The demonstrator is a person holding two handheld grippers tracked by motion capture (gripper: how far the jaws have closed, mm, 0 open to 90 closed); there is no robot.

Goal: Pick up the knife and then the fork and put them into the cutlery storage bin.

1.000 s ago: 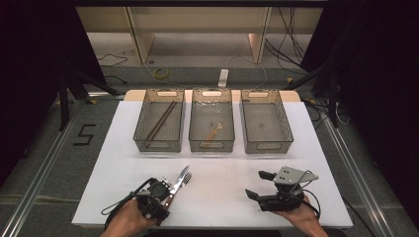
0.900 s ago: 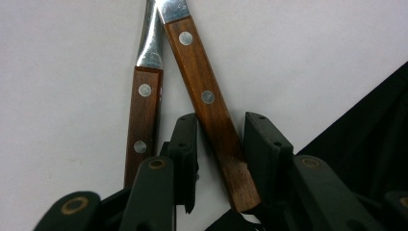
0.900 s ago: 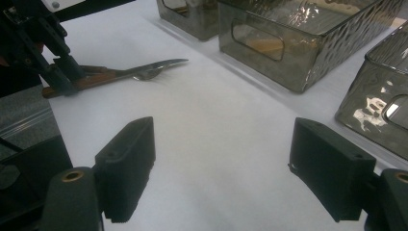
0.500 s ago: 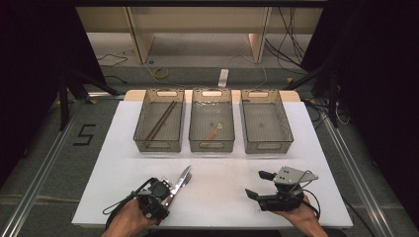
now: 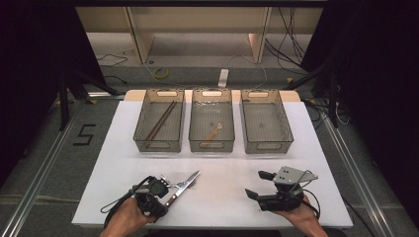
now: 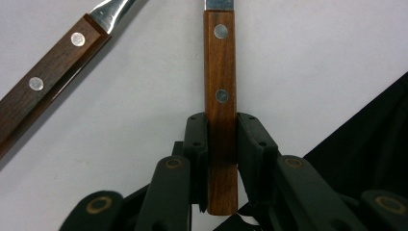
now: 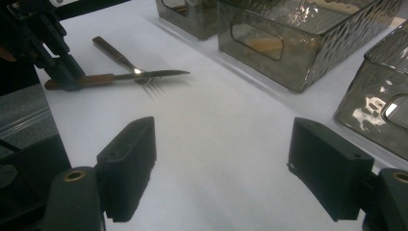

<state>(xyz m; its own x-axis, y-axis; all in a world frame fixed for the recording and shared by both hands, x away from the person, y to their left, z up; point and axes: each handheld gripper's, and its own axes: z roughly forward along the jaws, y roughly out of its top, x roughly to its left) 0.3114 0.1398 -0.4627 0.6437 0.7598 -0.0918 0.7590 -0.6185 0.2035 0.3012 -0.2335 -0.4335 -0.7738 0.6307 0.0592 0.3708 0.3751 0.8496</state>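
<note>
A knife point(image 5: 191, 177) and a fork point(image 5: 174, 184), both with wooden handles, lie crossed on the white table near the front left. My left gripper point(image 5: 165, 201) has just been closing its jaws on the knife's handle point(image 6: 220, 96), and both pads point(image 6: 197, 139) now press the wood near its end. The fork's handle point(image 6: 48, 82) lies free to the left of it. From the right gripper view, the left gripper point(image 7: 65, 77) shows at the knife point(image 7: 159, 73), with the fork point(image 7: 113, 53) behind. My right gripper point(image 5: 258, 184) point(image 7: 228, 163) rests at the front right, open and empty.
Three clear trays stand in a row at the back. The left tray point(image 5: 159, 146) holds brown chopsticks point(image 5: 160, 120), the middle tray point(image 5: 211, 146) a wooden utensil point(image 5: 213, 132), and the right tray point(image 5: 267, 148) looks bare. White table point(image 5: 222, 197) lies between the grippers.
</note>
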